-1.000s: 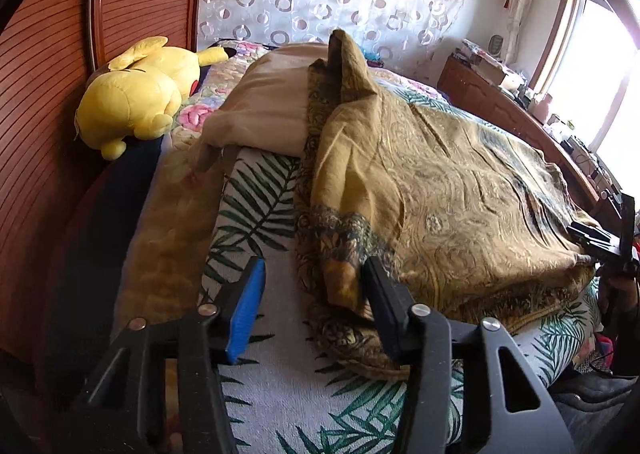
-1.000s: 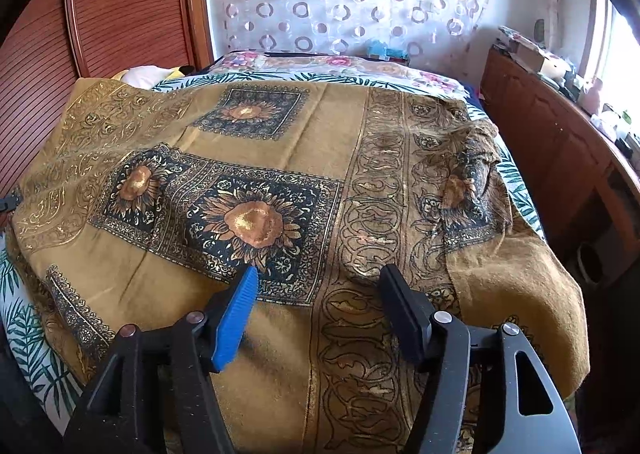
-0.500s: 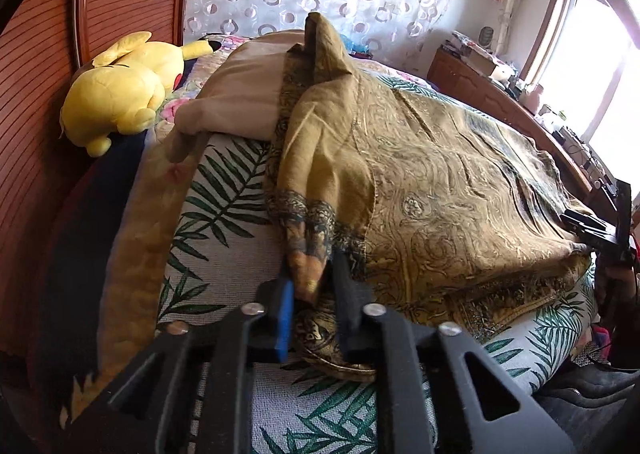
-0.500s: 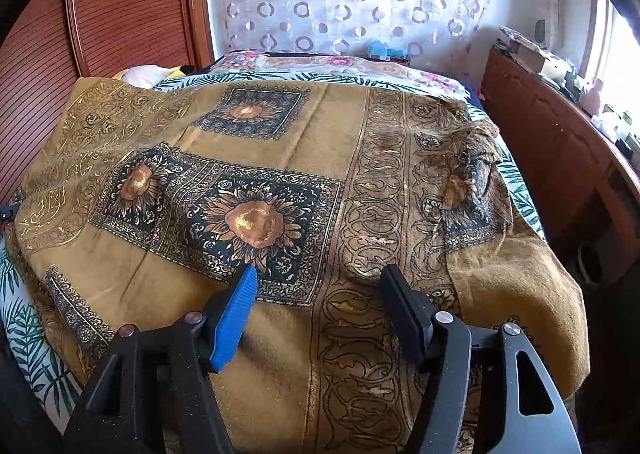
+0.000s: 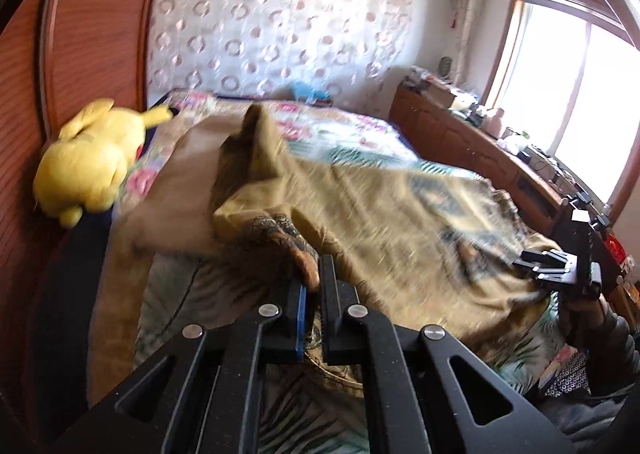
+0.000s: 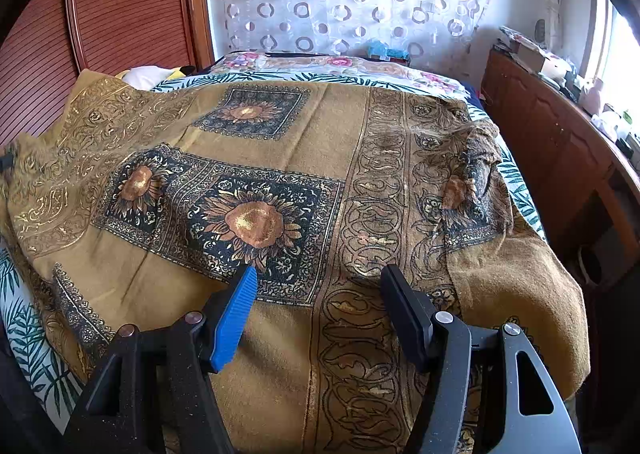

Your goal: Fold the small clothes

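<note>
A large mustard-gold patterned cloth (image 6: 328, 157) with dark sunflower squares lies spread over the bed. My left gripper (image 5: 313, 286) is shut on a bunched corner of the cloth (image 5: 276, 238) and holds it lifted off the bed; that view is motion-blurred. My right gripper (image 6: 320, 282) is open and empty, hovering just above the cloth's near edge. It also shows in the left wrist view (image 5: 560, 270) at the far right edge of the cloth.
A yellow plush toy (image 5: 88, 161) lies at the bed's left side by the red-brown wooden headboard (image 5: 80, 33). A beige pillow (image 5: 188, 181) sits under the cloth's far edge. A wooden dresser (image 6: 560, 141) with clutter runs along the right. Palm-leaf bedding (image 6: 24, 318) shows beneath.
My left gripper closed on the cloth's corner and has now lifted and pulled it, with the view swinging. My right gripper has stayed open and still over the cloth.
</note>
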`<state>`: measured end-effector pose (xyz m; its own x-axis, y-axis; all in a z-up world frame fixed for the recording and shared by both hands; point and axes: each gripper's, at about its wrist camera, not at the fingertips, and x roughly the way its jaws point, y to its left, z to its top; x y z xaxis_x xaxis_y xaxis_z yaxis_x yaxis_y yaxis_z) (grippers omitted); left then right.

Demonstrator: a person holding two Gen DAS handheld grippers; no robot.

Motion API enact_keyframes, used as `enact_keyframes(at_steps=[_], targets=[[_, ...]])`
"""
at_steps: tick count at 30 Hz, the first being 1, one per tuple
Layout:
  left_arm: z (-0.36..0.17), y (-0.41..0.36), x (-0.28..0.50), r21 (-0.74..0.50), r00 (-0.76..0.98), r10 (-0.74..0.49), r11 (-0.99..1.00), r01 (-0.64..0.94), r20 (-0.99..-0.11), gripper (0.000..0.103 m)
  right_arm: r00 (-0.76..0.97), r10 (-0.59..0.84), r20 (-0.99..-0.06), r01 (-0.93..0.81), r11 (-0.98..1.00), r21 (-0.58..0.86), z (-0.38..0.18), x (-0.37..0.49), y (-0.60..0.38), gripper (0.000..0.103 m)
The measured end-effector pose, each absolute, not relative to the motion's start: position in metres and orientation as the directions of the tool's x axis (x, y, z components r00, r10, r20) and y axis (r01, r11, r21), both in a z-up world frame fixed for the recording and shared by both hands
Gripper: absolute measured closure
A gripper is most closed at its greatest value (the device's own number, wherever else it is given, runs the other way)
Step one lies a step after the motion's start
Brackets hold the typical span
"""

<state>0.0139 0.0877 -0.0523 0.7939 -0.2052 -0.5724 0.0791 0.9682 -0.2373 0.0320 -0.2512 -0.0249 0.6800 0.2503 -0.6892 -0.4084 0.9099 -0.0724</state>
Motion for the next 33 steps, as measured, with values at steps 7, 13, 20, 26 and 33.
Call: enact_keyframes(at_steps=[7, 13, 20, 26, 33], targets=[[-0.022, 0.047, 0.046, -0.211, 0.809, -0.276, 0.958, 0.192, -0.518, 0.098, 0.680, 0.252, -0.689, -0.408, 0.910, -0.071, -0.025, 0.032, -0.251, 0.037], [-0.004, 0.000, 0.071, -0.173, 0.789, -0.349, 0.937, 0.304, -0.505, 0.098, 0.683, 0.255, -0.684, -0.402, 0.914, -0.060, -0.023, 0.029, -0.252, 0.037], [0.010, -0.056, 0.100, -0.146, 0.743, -0.425, 0.899, 0.413, -0.517, 0.099, 0.704, 0.265, -0.658, -0.393, 0.918, -0.051, -0.011, 0.015, -0.272, 0.037], [0.014, -0.097, 0.101, -0.144, 0.690, -0.495, 0.853, 0.502, -0.529, 0.099, 0.733, 0.274, -0.623, -0.372, 0.928, -0.030, 0.002, 0.000, -0.289, 0.037], [-0.002, -0.098, 0.095, -0.100, 0.668, -0.440, 0.870, 0.483, -0.600, 0.062, 0.723, 0.293, -0.626, -0.388, 0.922, -0.017, -0.006, 0.002, -0.280, 0.037]])
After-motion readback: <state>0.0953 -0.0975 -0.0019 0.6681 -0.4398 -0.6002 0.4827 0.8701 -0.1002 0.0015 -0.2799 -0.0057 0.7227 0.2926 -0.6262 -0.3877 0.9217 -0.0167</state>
